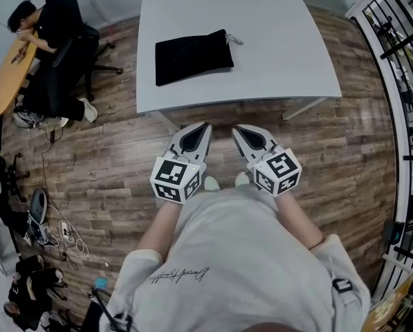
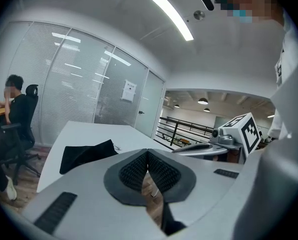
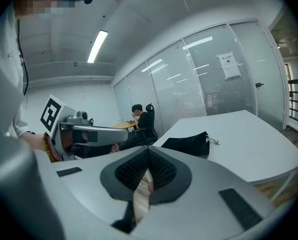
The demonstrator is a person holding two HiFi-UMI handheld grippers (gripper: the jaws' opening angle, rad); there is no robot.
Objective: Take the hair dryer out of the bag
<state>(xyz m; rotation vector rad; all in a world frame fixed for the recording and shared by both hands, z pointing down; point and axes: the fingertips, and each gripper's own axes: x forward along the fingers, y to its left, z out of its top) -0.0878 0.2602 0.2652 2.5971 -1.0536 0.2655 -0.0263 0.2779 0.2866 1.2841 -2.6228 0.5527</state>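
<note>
A black drawstring bag (image 1: 193,56) lies flat on the white table (image 1: 275,40), near its front left part; no hair dryer shows outside it. The same bag (image 2: 86,154) appears left of centre in the left gripper view, and the bag (image 3: 187,144) sits right of centre in the right gripper view. My left gripper (image 1: 205,125) and right gripper (image 1: 236,128) hang side by side in front of my body, short of the table's near edge. Both are shut with nothing between their pads. Each points toward the table, slightly downward.
A person sits on an office chair (image 1: 75,33) at a wooden desk (image 1: 12,68) far left. Cables and gear (image 1: 47,234) lie on the wooden floor at left. A black railing (image 1: 400,61) runs along the right. Glass partition walls (image 2: 79,84) stand behind the table.
</note>
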